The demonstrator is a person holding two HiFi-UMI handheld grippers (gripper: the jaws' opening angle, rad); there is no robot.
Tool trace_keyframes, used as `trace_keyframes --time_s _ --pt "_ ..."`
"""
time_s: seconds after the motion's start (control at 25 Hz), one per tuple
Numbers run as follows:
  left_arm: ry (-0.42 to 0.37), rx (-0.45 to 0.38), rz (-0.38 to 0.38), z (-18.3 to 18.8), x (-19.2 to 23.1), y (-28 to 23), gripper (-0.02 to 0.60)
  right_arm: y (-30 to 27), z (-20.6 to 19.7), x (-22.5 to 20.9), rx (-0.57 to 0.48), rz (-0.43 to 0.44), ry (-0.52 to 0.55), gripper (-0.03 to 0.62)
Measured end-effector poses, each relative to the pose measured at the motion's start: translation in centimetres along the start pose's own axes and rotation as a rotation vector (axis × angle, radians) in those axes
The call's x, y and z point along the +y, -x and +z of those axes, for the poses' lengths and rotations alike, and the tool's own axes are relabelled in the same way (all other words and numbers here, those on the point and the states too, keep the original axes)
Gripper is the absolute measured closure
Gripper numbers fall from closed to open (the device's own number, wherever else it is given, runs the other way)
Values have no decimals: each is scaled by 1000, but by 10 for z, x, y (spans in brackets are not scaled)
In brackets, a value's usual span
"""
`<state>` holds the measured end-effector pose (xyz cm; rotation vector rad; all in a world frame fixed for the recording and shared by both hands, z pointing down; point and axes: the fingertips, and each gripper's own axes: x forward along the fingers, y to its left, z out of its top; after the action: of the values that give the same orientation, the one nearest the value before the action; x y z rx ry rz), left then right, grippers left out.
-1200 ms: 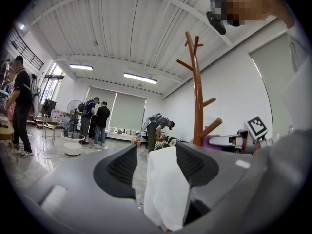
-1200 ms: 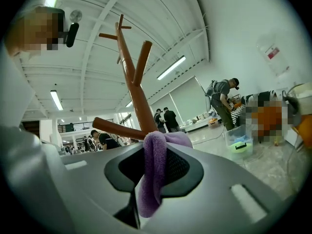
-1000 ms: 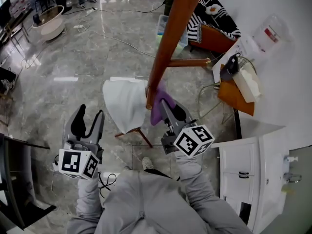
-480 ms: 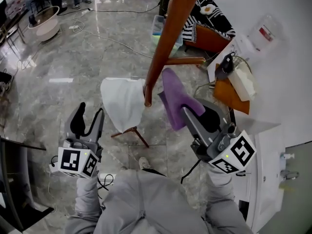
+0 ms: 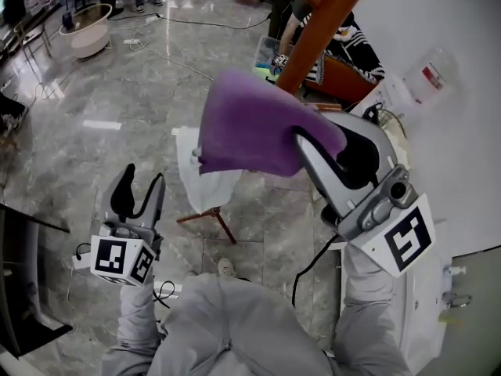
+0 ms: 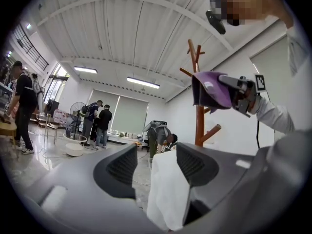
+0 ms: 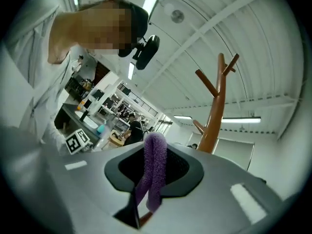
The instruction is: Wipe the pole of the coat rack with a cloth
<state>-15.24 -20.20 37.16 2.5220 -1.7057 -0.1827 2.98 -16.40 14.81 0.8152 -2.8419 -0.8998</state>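
The brown wooden coat rack pole slants up out of the head view's top; in the right gripper view the pole rises with forked pegs. My right gripper is raised high, just right of the pole, shut on a purple cloth that drapes to its left. In the right gripper view the cloth is folded between the jaws. My left gripper hangs low at the left, open and holding nothing. A white cloth hangs by the rack's legs.
A white cabinet stands at the right beside a wire basket. Striped fabric lies behind the pole. Cables and a round basin sit on the marble floor. Several people stand far off.
My right gripper has risen with the purple cloth from the pole's lower part to a higher spot near the camera. The left gripper has stayed put.
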Motion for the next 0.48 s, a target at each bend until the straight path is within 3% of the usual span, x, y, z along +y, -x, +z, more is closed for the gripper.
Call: trace_keyframes --time_s 0.16,0.28,0.36,0.48 --pt "-1 -3 30 1 8 9 310 -30 -32 3 73 -76 281 530" --pt "1 1 55 -1 13 17 310 -35 -78 32 208 -10 466 530" --pt "0 4 64 -2 14 19 310 -31 -101 50 248 56 463 530" --pt "-2 8 65 -3 15 19 310 -23 -115 51 275 62 385 530"
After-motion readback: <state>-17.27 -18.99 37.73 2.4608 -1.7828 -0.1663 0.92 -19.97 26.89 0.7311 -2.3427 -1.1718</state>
